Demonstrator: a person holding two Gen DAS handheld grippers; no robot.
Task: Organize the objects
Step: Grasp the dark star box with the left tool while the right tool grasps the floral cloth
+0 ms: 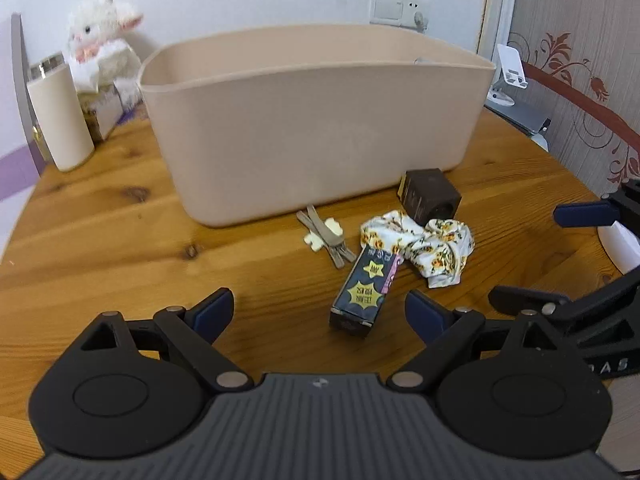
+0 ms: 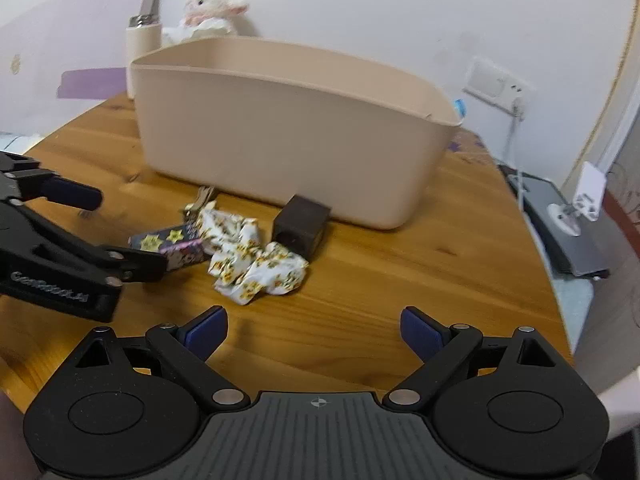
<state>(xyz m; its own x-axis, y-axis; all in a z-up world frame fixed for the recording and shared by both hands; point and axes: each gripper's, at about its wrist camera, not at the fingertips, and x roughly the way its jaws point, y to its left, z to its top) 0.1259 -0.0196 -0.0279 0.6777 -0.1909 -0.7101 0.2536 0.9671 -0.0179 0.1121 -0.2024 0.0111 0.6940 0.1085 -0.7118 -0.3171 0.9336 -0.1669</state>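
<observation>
Both tongs stood wide and empty above the knotty wooden table (image 1: 100,232). Ahead of the left gripper (image 1: 319,312) lay flat metal hair clips (image 1: 326,236), then a glossy star-printed carton (image 1: 362,294); ahead of the right gripper (image 2: 313,330) lay a crumpled floral cloth scrunchie (image 2: 256,264) and a dark brown cube (image 2: 301,226), before the smooth beige plastic tub (image 2: 280,140).

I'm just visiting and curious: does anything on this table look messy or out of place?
Yes. The floral cloth lies crumpled in front of the beige bin, partly over one end of a small printed box lying on its side. Hair clips are scattered beside them. Nothing looks spilled or broken.
</observation>
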